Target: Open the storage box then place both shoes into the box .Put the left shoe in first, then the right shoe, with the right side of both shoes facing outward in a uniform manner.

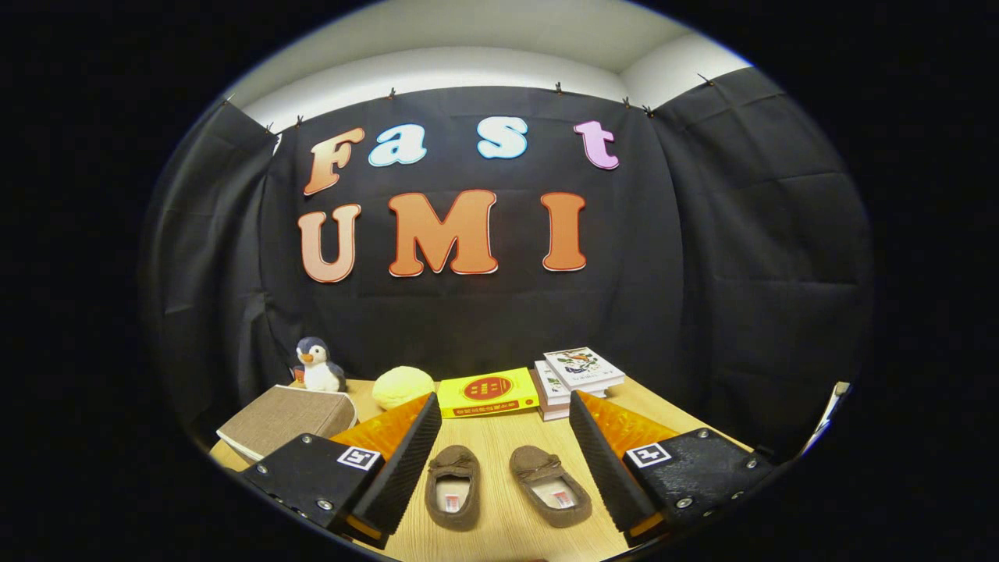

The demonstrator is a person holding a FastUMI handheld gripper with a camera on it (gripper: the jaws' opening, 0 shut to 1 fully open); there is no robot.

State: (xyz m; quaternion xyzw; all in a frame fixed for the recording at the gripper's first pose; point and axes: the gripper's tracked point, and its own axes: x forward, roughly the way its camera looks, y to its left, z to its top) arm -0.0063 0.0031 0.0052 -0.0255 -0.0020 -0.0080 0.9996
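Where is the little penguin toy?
In the gripper view, the penguin toy stands at the table's far edge against the black cloth wall, beyond the open gripper, behind the closed storage box and beside the round yellow plush.

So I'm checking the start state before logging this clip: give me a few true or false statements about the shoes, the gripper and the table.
1. Both shoes lie on the table between the fingers. True.
2. The gripper is shut on a shoe. False: it is open, touching neither.
3. A penguin toy stands beyond the left finger. True.
4. The books lie flat, side by side. False: they are stacked.
5. The yellow box lies behind the shoes. True.
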